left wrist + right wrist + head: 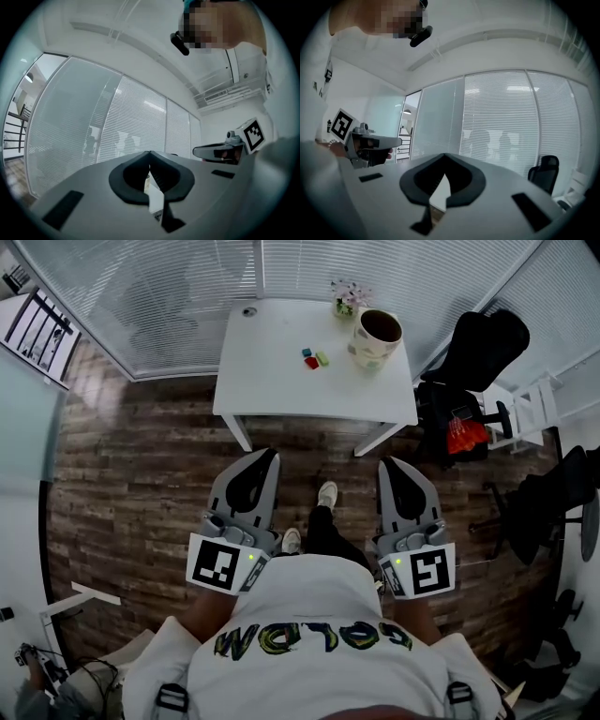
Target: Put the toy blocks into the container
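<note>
Left tongs [271,456] and right tongs [387,463] stand closed and empty, well apart from the toy blocks [315,359].

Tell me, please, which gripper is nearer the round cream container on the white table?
Right. The right gripper hangs almost straight below the round cream container in the head view; the left gripper is down-left, farther off.

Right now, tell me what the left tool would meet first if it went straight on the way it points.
Probably the near edge of the white rectangular table, left of the small coloured toy blocks. Height is hard to judge, so the left tool might pass above it.
</note>
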A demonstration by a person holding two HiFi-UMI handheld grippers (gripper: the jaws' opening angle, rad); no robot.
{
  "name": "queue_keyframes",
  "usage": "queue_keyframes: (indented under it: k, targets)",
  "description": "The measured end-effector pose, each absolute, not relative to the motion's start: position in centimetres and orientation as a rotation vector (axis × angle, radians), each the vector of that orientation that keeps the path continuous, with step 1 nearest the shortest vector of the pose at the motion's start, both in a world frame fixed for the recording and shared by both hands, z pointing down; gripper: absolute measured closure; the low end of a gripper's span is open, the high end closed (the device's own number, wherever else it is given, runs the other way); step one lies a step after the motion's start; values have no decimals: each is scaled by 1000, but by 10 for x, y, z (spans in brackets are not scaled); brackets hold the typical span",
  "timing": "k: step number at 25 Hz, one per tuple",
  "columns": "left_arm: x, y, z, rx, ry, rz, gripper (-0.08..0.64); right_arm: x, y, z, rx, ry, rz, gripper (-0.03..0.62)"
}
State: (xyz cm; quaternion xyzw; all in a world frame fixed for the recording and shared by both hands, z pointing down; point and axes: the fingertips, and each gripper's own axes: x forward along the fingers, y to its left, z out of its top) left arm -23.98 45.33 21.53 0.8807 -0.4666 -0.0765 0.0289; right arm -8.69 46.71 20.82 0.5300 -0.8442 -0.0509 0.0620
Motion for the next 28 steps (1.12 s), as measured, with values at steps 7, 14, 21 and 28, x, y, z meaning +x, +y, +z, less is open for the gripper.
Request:
queue_keyframes:
  k: [7, 14, 21, 28]
  targets:
    - [-218, 421, 221, 2724, -1420, -214, 548, -70, 437, 217, 1604, -2558, -125, 583]
    - [-186, 370, 225, 2715, -1412, -198, 548, -37, 387, 220, 1609, -2545, -120, 583]
    - [-144, 315, 224, 2717, -1418, -178, 548, 3, 331, 217, 1605, -2555, -120, 583]
    - [-99, 261, 217, 2722, -1425, -164, 548, 47, 277, 212, 1601, -2569, -118, 583]
